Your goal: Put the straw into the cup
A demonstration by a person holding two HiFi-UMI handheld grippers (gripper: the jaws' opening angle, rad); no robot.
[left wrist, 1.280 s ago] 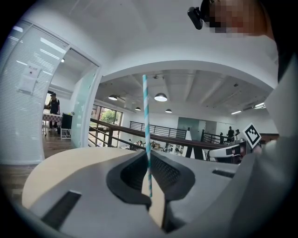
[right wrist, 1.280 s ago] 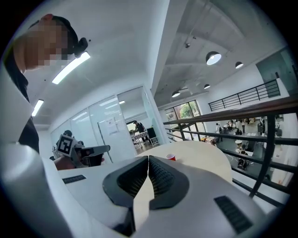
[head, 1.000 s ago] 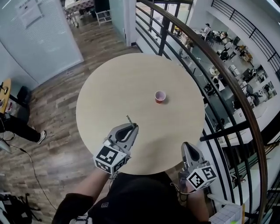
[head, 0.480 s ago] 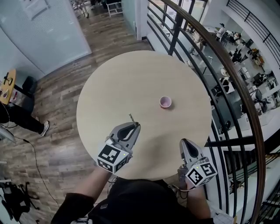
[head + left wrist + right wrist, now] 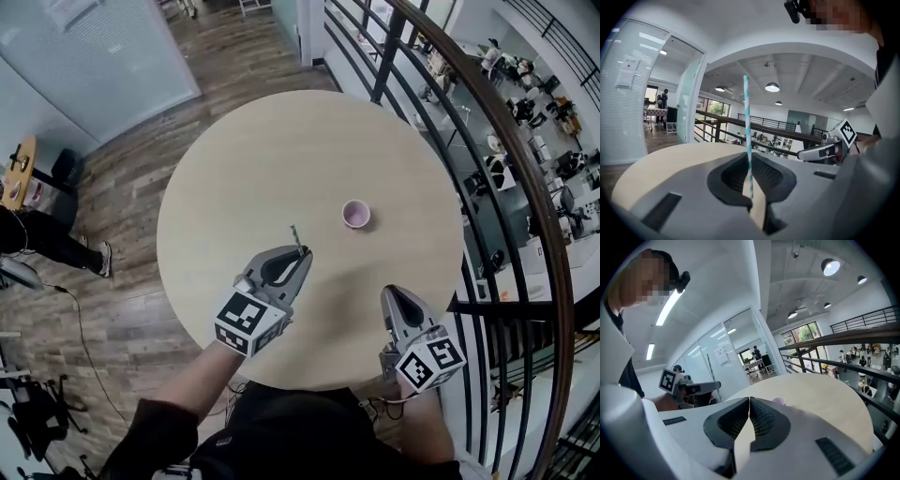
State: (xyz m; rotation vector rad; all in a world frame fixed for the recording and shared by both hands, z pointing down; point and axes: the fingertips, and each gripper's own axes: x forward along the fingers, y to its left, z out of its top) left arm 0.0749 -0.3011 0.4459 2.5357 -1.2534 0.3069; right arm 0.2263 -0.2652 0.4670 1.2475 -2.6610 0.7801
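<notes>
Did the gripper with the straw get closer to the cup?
Yes. The left gripper, shut on the straw, has moved further in over the table, toward the cup, but has not reached it.

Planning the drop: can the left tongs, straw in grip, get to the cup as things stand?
Probably yes: the left tongs grip the straw, and only bare table lies between them and the open cup.

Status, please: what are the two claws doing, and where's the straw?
Left gripper shut on straw, upright. Right gripper shut, empty. Cup ahead, nothing in the way.
</notes>
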